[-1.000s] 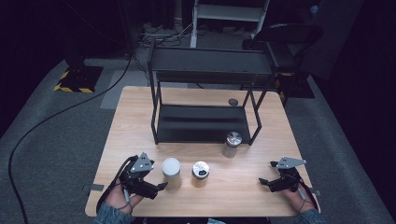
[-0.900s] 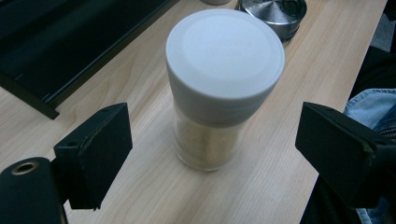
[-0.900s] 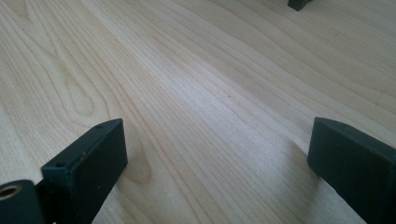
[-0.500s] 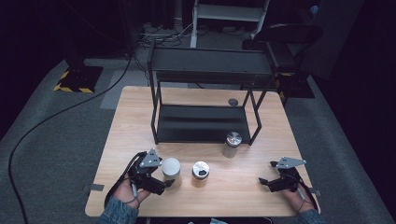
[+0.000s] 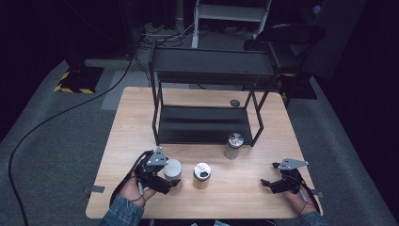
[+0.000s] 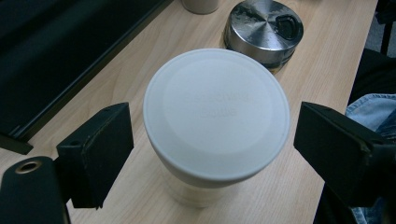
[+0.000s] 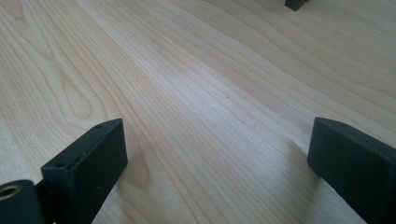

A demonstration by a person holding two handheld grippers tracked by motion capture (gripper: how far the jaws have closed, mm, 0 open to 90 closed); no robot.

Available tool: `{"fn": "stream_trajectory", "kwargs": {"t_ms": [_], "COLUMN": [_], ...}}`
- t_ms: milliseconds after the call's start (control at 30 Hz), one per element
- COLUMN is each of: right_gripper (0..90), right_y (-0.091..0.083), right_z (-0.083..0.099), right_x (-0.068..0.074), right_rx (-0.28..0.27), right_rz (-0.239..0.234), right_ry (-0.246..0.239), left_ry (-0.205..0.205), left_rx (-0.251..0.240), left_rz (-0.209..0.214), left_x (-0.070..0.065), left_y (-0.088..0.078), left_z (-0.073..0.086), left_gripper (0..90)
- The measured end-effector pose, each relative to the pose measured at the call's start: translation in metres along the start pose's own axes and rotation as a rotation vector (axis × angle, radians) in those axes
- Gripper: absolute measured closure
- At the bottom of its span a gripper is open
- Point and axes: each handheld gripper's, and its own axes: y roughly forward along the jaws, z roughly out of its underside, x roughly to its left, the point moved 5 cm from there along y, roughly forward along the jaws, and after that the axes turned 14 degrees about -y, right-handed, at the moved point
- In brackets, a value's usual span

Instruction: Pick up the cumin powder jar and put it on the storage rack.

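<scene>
- Your left gripper (image 6: 212, 154) has the white-lidded cup (image 6: 215, 116) between its jaws. The jaws have just been closing, but a gap shows on each side of the lid, so nothing is held at this moment.
- The cup stands upright on the table (image 5: 131, 117), near your edge and left of the middle. Keep it centred between the two pads (image 6: 100, 151), so both meet it together and it does not slide.
- The pads seem to stand at the height of the lid rim. I think it is better to go a little lower and press on the body of the cup, though the body is mostly hidden under the lid here.
- Close slowly. The steel-lidded jar (image 6: 264, 30) stands just beside the cup, so do not push the cup toward it.
- Your right gripper (image 7: 217, 186) rests with wide jaws over bare wood, holding nothing. Leave it there.
- Farther away, the second steel-lidded jar (image 5: 233, 146) stands in front of the black rack (image 5: 207, 70). Keep clear of both when you lift.
</scene>
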Motion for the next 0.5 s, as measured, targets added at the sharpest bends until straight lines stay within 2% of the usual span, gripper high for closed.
{"fn": "stream_trajectory", "kwargs": {"t_ms": [100, 300, 367, 500], "right_gripper": [4.6, 4.6, 4.6, 4.6], "right_y": [0.0, 0.0, 0.0, 0.0], "right_z": [0.0, 0.0, 0.0, -0.0001], "right_x": [0.0, 0.0, 0.0, 0.0], "right_rx": [0.0, 0.0, 0.0, 0.0], "right_rz": [0.0, 0.0, 0.0, 0.0], "right_ry": [0.0, 0.0, 0.0, 0.0], "left_ry": [-0.001, -0.015, 0.002, -0.002], "left_rx": [0.011, 0.021, 0.021, 0.03], "left_rz": [0.001, 0.006, 0.0, -0.015], "left_x": [0.0009, 0.0032, 0.0015, -0.0015], "left_y": [0.0027, 0.005, 0.0049, 0.0046], "left_z": [-0.0018, -0.0029, -0.003, -0.0049], "left_gripper": [14.5, 27.4, 32.2, 33.0]}}
